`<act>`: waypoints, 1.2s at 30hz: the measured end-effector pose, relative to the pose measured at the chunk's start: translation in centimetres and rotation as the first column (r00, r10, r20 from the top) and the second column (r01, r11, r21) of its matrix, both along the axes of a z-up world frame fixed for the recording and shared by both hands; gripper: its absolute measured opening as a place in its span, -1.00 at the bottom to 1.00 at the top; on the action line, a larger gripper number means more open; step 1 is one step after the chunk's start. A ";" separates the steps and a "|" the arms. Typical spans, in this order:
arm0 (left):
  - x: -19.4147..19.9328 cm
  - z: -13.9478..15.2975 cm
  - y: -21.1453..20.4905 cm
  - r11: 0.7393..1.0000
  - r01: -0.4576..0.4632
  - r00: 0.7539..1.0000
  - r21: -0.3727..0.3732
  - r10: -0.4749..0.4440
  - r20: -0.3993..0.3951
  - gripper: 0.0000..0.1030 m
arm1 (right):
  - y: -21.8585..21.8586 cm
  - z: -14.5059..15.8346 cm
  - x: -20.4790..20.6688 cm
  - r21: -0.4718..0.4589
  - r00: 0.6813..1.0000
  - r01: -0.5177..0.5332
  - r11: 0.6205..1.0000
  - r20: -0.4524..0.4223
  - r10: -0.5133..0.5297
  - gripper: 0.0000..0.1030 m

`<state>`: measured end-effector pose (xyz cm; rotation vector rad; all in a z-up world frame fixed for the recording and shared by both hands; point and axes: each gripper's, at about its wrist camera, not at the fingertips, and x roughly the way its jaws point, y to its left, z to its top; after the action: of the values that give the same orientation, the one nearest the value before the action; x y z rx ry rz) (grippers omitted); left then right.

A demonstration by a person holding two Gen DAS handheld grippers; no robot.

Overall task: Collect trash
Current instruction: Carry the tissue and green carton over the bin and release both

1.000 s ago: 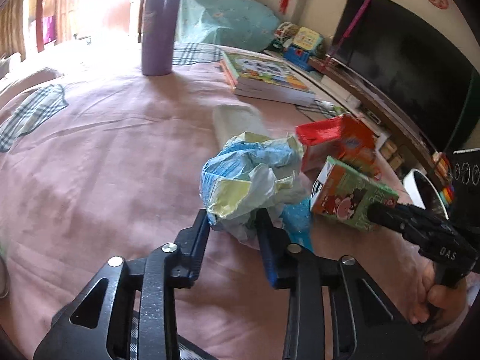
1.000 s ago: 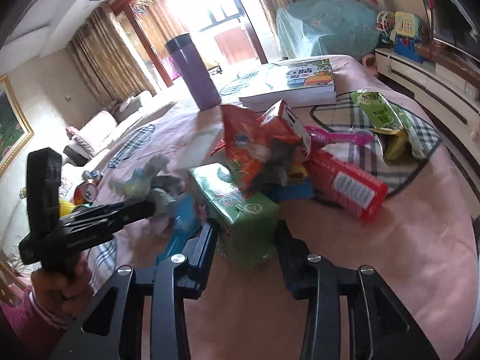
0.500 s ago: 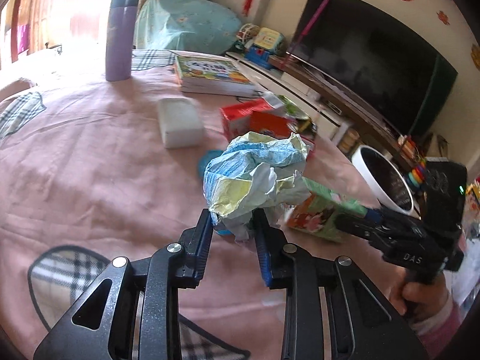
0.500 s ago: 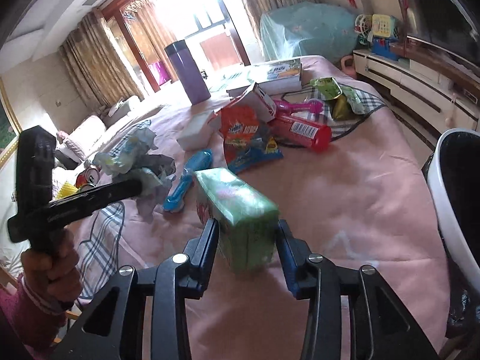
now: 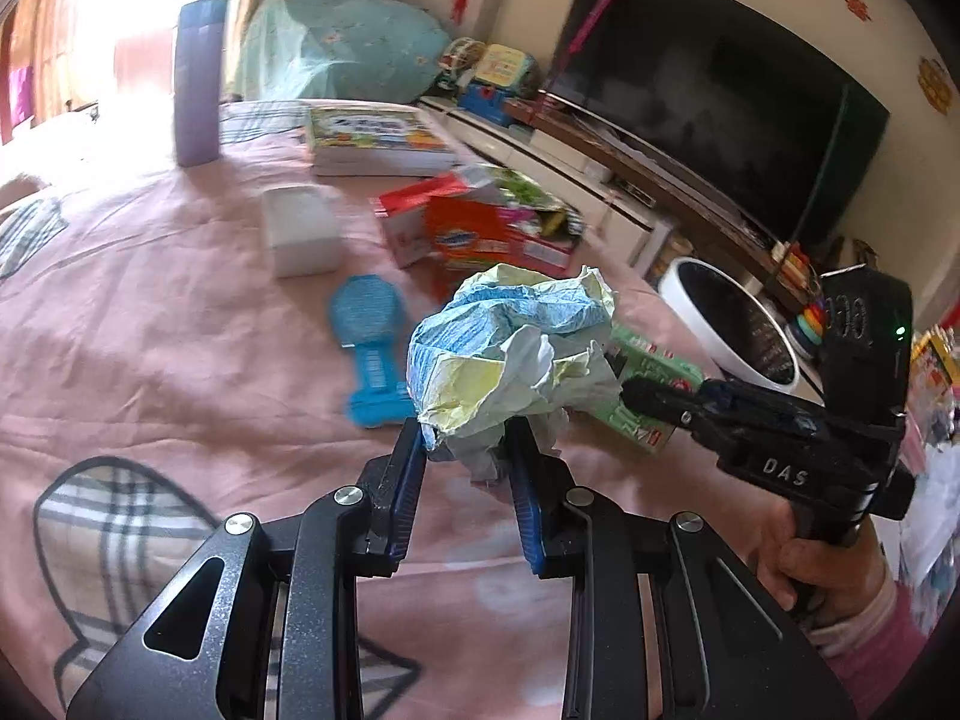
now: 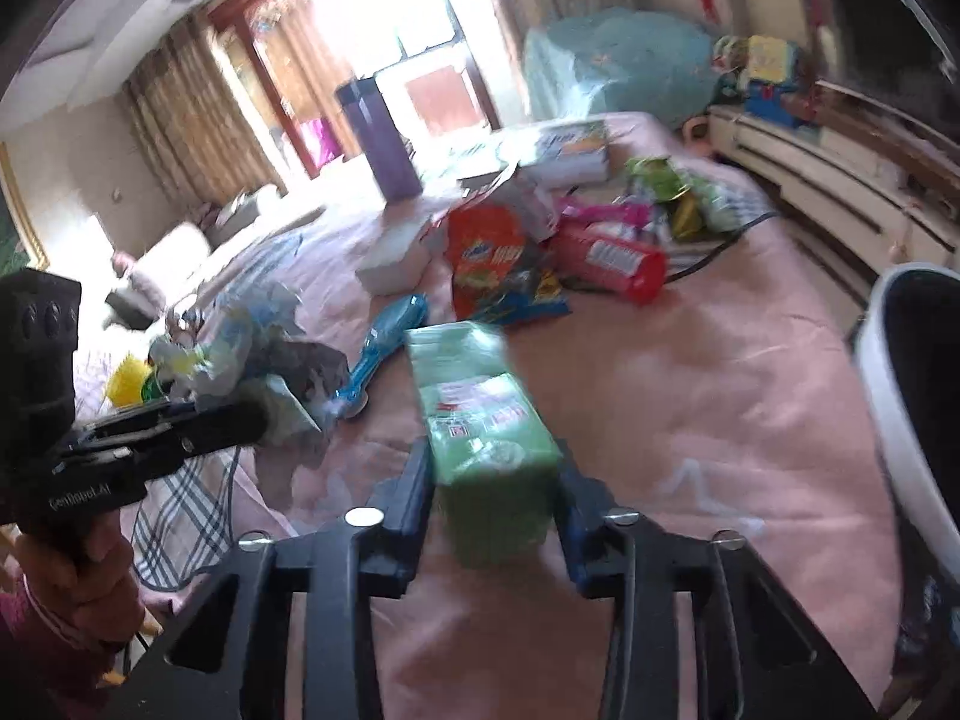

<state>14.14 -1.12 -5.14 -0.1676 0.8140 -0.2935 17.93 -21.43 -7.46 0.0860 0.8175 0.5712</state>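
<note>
My left gripper is shut on a crumpled wad of blue, yellow and white paper, held above the pink tablecloth. In the right wrist view my right gripper has a green drink carton between its pads, its jaws closing tight on it, and the carton is clear of the cloth. The left wrist view shows the carton just right of the wad, on the other gripper, which a hand holds. A white bin with a black liner stands past the table's right edge, also seen as the bin.
On the cloth lie a blue brush, a white box, orange and red snack packs, a red tube, books and a purple flask. A dark TV stands behind the low cabinet.
Both grippers have carried their loads away from the trash pile toward the table's right side. The white bin has come into both views. The carton is held more tightly.
</note>
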 end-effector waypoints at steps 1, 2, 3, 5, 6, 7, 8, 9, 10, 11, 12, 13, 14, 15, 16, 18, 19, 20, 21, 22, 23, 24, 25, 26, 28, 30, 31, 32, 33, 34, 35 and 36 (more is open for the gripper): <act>0.0 0.1 -0.8 1.000 0.017 1.000 0.000 -0.017 0.003 -0.49 | -0.7 0.3 -0.4 0.014 1.000 0.022 1.000 0.009 -0.022 -0.39; 0.1 0.2 -1.6 0.999 0.036 0.999 0.001 -0.036 0.007 -0.49 | -1.5 0.6 -0.9 0.030 0.999 0.047 0.998 0.018 -0.047 -0.39; 0.2 0.3 -2.4 0.999 0.050 0.999 0.002 -0.050 0.009 -0.49 | -2.2 1.0 -1.2 0.038 0.997 0.067 0.997 0.026 -0.068 -0.39; 0.4 0.5 -3.7 0.997 0.075 0.997 0.001 -0.075 0.013 -0.49 | -3.8 1.6 -2.1 0.057 0.992 0.116 0.992 0.042 -0.118 -0.39; 0.6 0.6 -4.4 0.996 0.090 0.996 0.001 -0.090 0.013 -0.49 | -4.6 1.9 -2.4 0.067 0.989 0.136 0.989 0.048 -0.139 -0.39; 0.8 0.6 -5.4 0.994 0.112 0.994 0.000 -0.112 0.012 -0.49 | -5.6 2.3 -2.9 0.080 0.984 0.166 0.983 0.053 -0.170 -0.39; 0.8 0.7 -5.9 0.992 0.125 0.992 0.000 -0.125 0.013 -0.49 | -6.3 2.6 -3.1 0.087 0.980 0.185 0.979 0.056 -0.191 -0.39; 0.9 0.9 -6.8 0.990 0.144 0.989 0.003 -0.144 0.018 -0.49 | -7.3 2.9 -3.5 0.092 0.974 0.212 0.973 0.065 -0.218 -0.39; 0.9 1.0 -7.5 0.987 0.158 0.987 0.006 -0.158 0.022 -0.49 | -8.1 3.3 -3.9 0.093 0.968 0.233 0.968 0.075 -0.241 -0.39; 1.0 1.1 -8.2 0.985 0.172 0.985 0.009 -0.172 0.025 -0.49 | -8.7 3.5 -4.1 0.094 0.963 0.250 0.964 0.082 -0.258 -0.39; 1.1 1.2 -9.1 0.982 0.191 0.981 0.011 -0.191 0.026 -0.49 | -9.5 3.8 -4.5 0.098 0.956 0.272 0.957 0.089 -0.281 -0.39; 1.2 1.2 -9.7 0.979 0.202 0.979 0.011 -0.202 0.026 -0.49 | -10.3 4.1 -4.7 0.104 0.950 0.291 0.951 0.090 -0.300 -0.39; 1.3 1.3 -10.4 0.977 0.214 0.976 0.012 -0.214 0.027 -0.49 | -11.1 4.3 -4.9 0.109 0.944 0.307 0.945 0.089 -0.317 -0.39; 1.3 1.4 -11.0 0.974 0.227 0.974 0.015 -0.227 0.028 -0.49 | -11.7 4.4 -5.1 0.111 0.939 0.322 0.940 0.092 -0.332 -0.39; 1.4 1.6 -11.7 0.971 0.240 0.970 0.021 -0.240 0.031 -0.49 | -12.1 4.6 -5.3 0.111 0.935 0.332 0.937 0.097 -0.342 -0.39; 1.4 1.9 -12.7 0.966 0.258 0.965 0.029 -0.259 0.036 -0.49 | -13.2 4.9 -5.7 0.106 0.922 0.362 0.926 0.106 -0.372 -0.39; 1.5 2.0 -13.2 0.963 0.268 0.962 0.032 -0.269 0.039 -0.49 | -13.9 5.2 -5.9 0.104 0.914 0.381 0.919 0.111 -0.391 -0.39; 1.6 2.2 -13.5 0.961 0.275 0.960 0.034 -0.277 0.040 -0.49 | -14.3 5.3 -5.9 0.104 0.909 0.391 0.914 0.114 -0.402 -0.39; 1.8 2.3 -14.0 0.959 0.283 0.958 0.037 -0.284 0.041 -0.49 | -14.8 5.5 -6.0 0.104 0.903 0.402 0.910 0.117 -0.413 -0.39; 1.9 2.5 -14.5 0.956 0.291 0.955 0.040 -0.292 0.042 -0.49 | -15.3 5.7 -6.1 0.103 0.896 0.416 0.903 0.122 -0.427 -0.39; 2.1 2.5 -14.7 0.955 0.294 0.954 0.042 -0.296 0.044 -0.49 | -15.7 5.8 -6.0 0.101 0.890 0.427 0.898 0.125 -0.438 -0.39; 2.2 2.7 -15.1 0.954 0.298 0.953 0.045 -0.300 0.045 -0.49 | -16.1 5.9 -6.1 0.101 0.886 0.435 0.895 0.128 -0.445 -0.39; 2.4 2.8 -15.4 0.952 0.301 0.952 0.046 -0.303 0.049 -0.49 | -16.6 6.1 -6.0 0.103 0.881 0.445 0.890 0.130 -0.455 -0.39; 2.5 2.9 -15.6 0.952 0.304 0.951 0.046 -0.306 0.052 -0.49 | -17.1 6.2 -6.0 0.104 0.875 0.456 0.884 0.130 -0.467 -0.39; 2.8 3.2 -16.3 0.950 0.309 0.948 0.049 -0.312 0.059 -0.49 | -17.8 6.2 -5.9 0.105 0.867 0.470 0.876 0.132 -0.481 -0.39; 3.1 3.5 -17.0 0.947 0.315 0.946 0.056 -0.318 0.063 -0.49 | -18.4 6.3 -5.7 0.106 0.861 0.482 0.870 0.130 -0.493 -0.39; 3.3 3.6 -17.4 0.946 0.320 0.944 0.058 -0.323 0.065 -0.49 | -18.6 6.3 -5.7 0.106 0.859 0.486 0.868 0.129 -0.496 -0.39; 3.4 3.7 -17.7 0.944 0.323 0.943 0.061 -0.327 0.067 -0.49 | -18.7 6.3 -5.6 0.107 0.856 0.489 0.866 0.130 -0.500 -0.39; 3.6 3.8 -18.1 0.943 0.327 0.941 0.067 -0.332 0.069 -0.49 | -18.9 6.3 -5.6 0.106 0.853 0.494 0.863 0.131 -0.505 -0.39; 3.7 3.9 -18.4 0.941 0.331 0.940 0.068 -0.335 0.070 -0.49 | -19.0 6.3 -5.6 0.106 0.851 0.497 0.861 0.131 -0.508 -0.39; 3.9 4.0 -18.7 0.940 0.334 0.938 0.068 -0.339 0.071 -0.49 | -19.2 6.3 -5.4 0.106 0.850 0.501 0.859 0.128 -0.511 -0.39; 4.1 4.1 -18.9 0.939 0.337 0.937 0.068 -0.342 0.072 -0.49 | -19.3 6.3 -5.2 0.103 0.849 0.504 0.858 0.127 -0.514 -0.39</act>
<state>18.25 -20.05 -1.02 0.0391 0.7654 -0.6003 12.71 -40.69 -1.19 0.3096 0.5929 0.0957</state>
